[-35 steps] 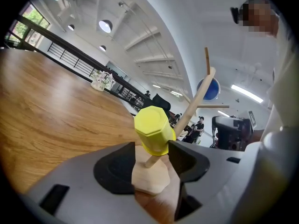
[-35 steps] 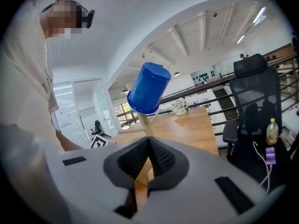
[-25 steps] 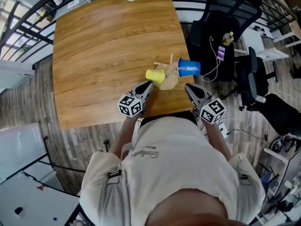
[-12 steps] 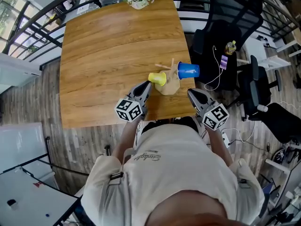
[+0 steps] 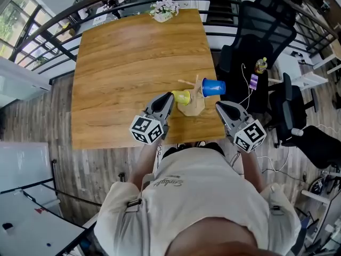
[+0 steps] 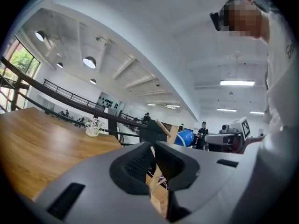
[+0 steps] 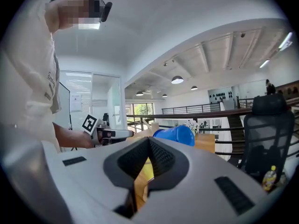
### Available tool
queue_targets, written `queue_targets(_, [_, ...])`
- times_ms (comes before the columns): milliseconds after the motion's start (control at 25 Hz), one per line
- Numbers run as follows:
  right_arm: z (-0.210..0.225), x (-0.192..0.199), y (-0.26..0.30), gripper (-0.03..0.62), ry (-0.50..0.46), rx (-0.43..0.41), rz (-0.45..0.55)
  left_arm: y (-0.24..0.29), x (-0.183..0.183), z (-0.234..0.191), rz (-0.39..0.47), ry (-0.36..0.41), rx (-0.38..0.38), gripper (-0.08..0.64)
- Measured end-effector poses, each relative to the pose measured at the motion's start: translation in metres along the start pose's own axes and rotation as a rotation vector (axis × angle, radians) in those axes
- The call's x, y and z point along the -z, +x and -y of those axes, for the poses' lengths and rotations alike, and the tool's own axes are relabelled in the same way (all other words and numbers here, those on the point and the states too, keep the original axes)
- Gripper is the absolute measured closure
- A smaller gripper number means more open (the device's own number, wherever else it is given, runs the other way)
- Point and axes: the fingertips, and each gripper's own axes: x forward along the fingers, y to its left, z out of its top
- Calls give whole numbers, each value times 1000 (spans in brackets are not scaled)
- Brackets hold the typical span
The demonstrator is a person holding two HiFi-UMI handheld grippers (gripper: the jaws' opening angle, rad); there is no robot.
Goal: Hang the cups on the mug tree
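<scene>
The left gripper [image 5: 169,98] is held out level over the near edge of the table [image 5: 117,63], the forearm reaching forward from the person's body, its marker cube toward the person; its jaws are closed together with nothing gripped, and in the left gripper view [image 6: 154,148] only the pale wood of the mug tree [image 6: 163,127] shows past them. Just beyond its tips is the yellow cup [image 5: 183,97], on the left side of the mug tree [image 5: 195,103]; the cup lies on its side, its long axis about level and pointing away from the trunk toward the left gripper. The tree stands upright near the table's front right corner, bare pegs slanting out above the cups. On its right side is the blue cup [image 5: 213,87], also on its side, its long axis level and pointing right; which end of either cup is the mouth I cannot tell. The right gripper [image 5: 219,105] is close below the blue cup, tilted slightly down, its jaws shut and empty; in the right gripper view [image 7: 148,143] the blue cup [image 7: 176,135] shows just above them. The table is warm wood grain; a flower pot [image 5: 164,9] stands at its far edge; black office chairs [image 5: 258,28] stand to the right; a dark railing [image 5: 48,33] runs behind, over plank flooring.
</scene>
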Motion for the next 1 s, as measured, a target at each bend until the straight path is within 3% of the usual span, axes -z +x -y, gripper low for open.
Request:
queue_targets(280, [-6, -48, 6, 598, -75, 8, 67, -10, -44, 22, 53, 76, 48, 522])
queue_targets(560, [-14, -72, 22, 597, -123, 2, 127, -12, -74, 25, 77, 155, 65, 522])
queue_targets(800, [-16, -87, 30, 597, -161, 8, 149, -11, -78, 20, 85, 133, 77, 522])
queue_targets(1000, [-17, -93, 32, 598, -170, 17, 162, -11, -82, 24, 86, 157, 89, 522])
